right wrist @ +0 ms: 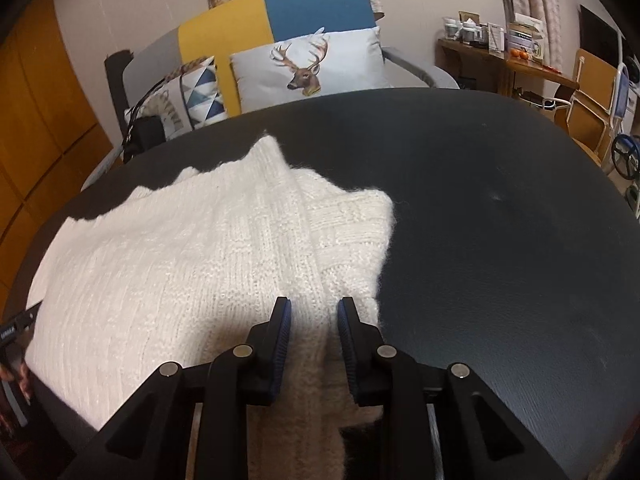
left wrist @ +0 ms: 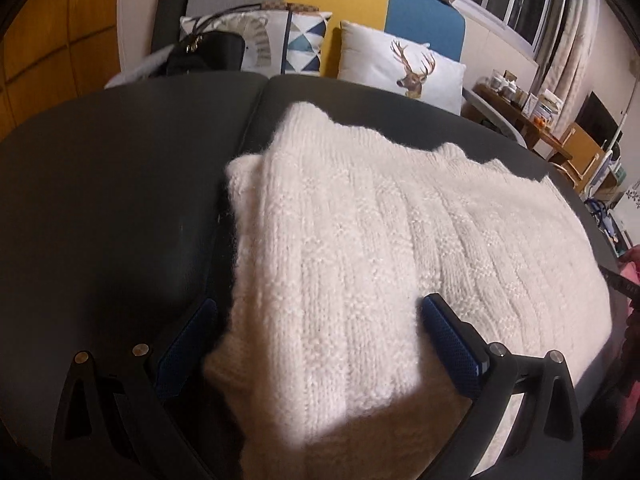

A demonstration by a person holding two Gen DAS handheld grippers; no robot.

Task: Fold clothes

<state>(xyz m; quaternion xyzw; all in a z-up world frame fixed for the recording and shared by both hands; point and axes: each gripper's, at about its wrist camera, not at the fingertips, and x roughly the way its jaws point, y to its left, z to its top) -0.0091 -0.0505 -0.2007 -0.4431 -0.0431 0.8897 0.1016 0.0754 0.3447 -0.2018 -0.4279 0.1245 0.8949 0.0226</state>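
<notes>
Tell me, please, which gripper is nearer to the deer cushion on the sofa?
Cannot tell. The left gripper straddles the left part of the white sweater; the right gripper holds its right edge. The deer cushion lies beyond the table, between them.

Deer cushion (left wrist: 404, 66), triangle-patterned cushion (left wrist: 298, 42), black handbag (left wrist: 208, 54), cluttered wooden side table (right wrist: 516, 66).

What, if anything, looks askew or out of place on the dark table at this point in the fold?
Nothing is spilled or damaged. The cream knit sweater lies on the dark table with its far edge wavy, and an under layer pokes out past the fold on both sides. That is unevenness partway through a fold, not a fault.
</notes>
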